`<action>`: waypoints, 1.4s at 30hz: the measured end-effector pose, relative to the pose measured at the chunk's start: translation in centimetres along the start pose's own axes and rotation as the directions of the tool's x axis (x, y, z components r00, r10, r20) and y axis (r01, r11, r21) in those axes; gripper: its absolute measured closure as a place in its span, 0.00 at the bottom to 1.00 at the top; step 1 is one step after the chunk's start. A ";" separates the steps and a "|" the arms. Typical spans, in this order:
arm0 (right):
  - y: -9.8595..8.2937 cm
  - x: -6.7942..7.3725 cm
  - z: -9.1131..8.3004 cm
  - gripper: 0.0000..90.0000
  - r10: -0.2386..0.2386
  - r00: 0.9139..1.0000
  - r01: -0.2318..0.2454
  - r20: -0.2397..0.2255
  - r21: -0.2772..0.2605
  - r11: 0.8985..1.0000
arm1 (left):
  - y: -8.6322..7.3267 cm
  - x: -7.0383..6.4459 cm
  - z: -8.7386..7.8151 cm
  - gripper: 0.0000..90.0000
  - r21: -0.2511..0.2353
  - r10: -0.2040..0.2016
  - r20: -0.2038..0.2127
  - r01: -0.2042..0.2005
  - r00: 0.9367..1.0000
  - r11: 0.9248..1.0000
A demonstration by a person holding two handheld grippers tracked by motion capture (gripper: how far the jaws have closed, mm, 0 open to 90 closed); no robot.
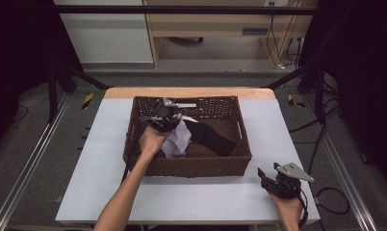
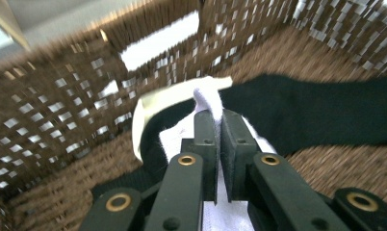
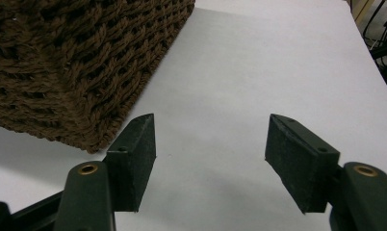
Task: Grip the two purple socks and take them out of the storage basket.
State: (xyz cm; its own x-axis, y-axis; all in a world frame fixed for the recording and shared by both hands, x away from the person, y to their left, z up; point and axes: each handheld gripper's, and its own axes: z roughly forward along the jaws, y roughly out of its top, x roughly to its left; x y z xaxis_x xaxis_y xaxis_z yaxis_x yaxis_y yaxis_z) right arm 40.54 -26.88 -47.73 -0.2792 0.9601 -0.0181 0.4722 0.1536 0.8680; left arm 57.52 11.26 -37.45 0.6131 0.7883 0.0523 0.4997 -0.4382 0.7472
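Note:
A brown wicker basket point(image 1: 134, 126) stands in the middle of the white table point(image 1: 100, 192). Inside it my left gripper point(image 1: 168, 117) is shut on a pale lilac-white cloth point(image 1: 178, 139), which hangs from the jaws. In the left gripper view the white cloth point(image 2: 208, 98) sticks out above the closed fingertips point(image 2: 205, 126). A black cloth point(image 1: 212, 137) lies on the basket floor, to the right of the white one, seen as the black cloth point(image 2: 316, 113) beyond the jaws. My right gripper point(image 1: 271, 180) rests open over the table at the basket's near right corner point(image 3: 76, 96), nothing between its pads point(image 3: 138, 144).
A cream-coloured piece point(image 2: 155, 103) lies at the basket's far wall point(image 2: 61, 110) beside the black cloth. Bare table point(image 3: 259, 62) stretches ahead of the right gripper. Cables point(image 1: 333, 202) trail on the floor to the right of the table.

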 end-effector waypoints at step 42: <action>-0.1 -0.2 -0.2 0.40 0.010 1.000 -0.010 0.006 -0.002 1.000 | 0.0 -2.0 -15.7 0.95 -0.488 0.055 0.125 0.013 0.991 0.873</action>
State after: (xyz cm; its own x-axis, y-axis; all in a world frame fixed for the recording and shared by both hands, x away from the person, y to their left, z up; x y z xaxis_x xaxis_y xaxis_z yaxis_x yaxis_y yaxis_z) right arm 40.35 -27.11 -47.69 -0.2696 0.9629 -0.0126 0.4733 0.1439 0.8691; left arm 46.69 16.46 -27.18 0.7112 0.7029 0.0103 0.1458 -0.1618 0.9760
